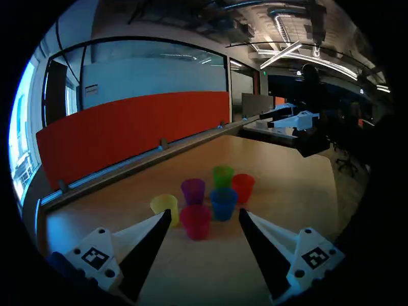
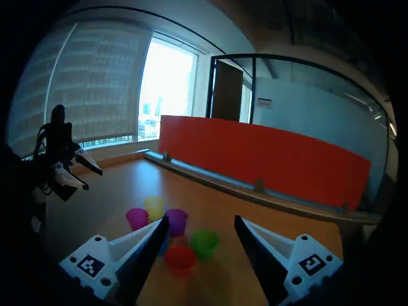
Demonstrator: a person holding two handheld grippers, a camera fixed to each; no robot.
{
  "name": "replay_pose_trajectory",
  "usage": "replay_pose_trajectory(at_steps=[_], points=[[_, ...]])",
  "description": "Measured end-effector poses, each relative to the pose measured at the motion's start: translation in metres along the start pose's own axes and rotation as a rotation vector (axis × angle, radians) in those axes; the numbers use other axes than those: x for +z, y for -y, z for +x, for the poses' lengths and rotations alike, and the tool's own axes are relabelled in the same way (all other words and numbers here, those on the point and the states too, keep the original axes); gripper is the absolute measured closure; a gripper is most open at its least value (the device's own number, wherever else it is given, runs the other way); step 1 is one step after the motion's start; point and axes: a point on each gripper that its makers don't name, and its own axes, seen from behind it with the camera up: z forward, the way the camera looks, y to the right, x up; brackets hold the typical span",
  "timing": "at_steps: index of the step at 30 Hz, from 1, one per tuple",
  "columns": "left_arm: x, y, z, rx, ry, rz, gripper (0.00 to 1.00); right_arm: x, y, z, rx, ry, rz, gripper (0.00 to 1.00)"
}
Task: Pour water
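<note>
**Both grippers open, six cups on the table ahead**

My left gripper [image 1: 204, 211] hangs low over the wooden table [image 1: 290, 188], its two fingers spread wide with nothing between them. Just past the fingertips stands a tight cluster of upright plastic cups. The magenta cup [image 1: 195, 222] is nearest, with the blue cup [image 1: 223, 203] just beside it. The yellow cup [image 1: 164, 204] is off to the left. Behind them come the purple cup [image 1: 193, 190] and the red cup [image 1: 243, 186], and the green cup [image 1: 223, 175] is farthest. I cannot tell whether any of them holds water.

My right gripper [image 2: 201, 218] is likewise spread and empty, and faces the same cluster from another side. In its view the red cup is closest. A sliver of blue behind one finger is probably the blue cup.

Farther off, each view shows the other gripper held up in the air, well apart from the cups. An orange partition [image 1: 132, 127] runs along the table's far edge, and a bright window [image 2: 168, 92] lies beyond it.
</note>
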Motion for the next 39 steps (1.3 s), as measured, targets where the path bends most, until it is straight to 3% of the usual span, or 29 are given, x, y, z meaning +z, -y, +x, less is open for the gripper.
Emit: replay_pose_trajectory(at_steps=[17,39], points=[[0.036,-0.002,-0.012,0.054,0.131,-0.115,0.01,0.008,-0.006,-0.015,-0.024,0.048,0.002,0.01],[0.096,-0.014,-0.017,0.101,0.218,-0.23,0.01,0.04,-0.006,-0.023,-0.027,0.109,0.058,0.01]])
